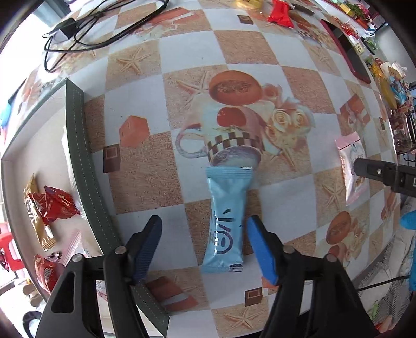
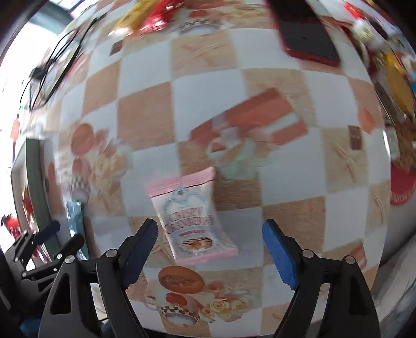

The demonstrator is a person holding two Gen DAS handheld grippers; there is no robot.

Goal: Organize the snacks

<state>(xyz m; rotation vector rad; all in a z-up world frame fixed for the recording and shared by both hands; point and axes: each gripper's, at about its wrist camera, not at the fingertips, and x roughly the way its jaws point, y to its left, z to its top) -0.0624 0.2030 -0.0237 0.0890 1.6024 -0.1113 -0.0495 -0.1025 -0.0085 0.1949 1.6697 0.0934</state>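
A light blue snack packet (image 1: 226, 221) lies flat on the patterned table, between the fingers of my left gripper (image 1: 204, 241), which is open around its near half. A pink and white cranberry snack packet (image 2: 191, 215) lies between the fingers of my right gripper (image 2: 209, 243), which is open; it also shows at the right of the left wrist view (image 1: 352, 169). The right wrist view is blurred. A white tray with a dark green rim (image 1: 78, 145) at the left holds several red and gold snacks (image 1: 56, 205).
Black cables (image 1: 85, 28) lie at the far left of the table. A red packet (image 1: 279, 14) and yellow snacks lie at the far edge. A dark phone-like slab with a red edge (image 2: 304, 33) lies far right. Clutter stands along the right side.
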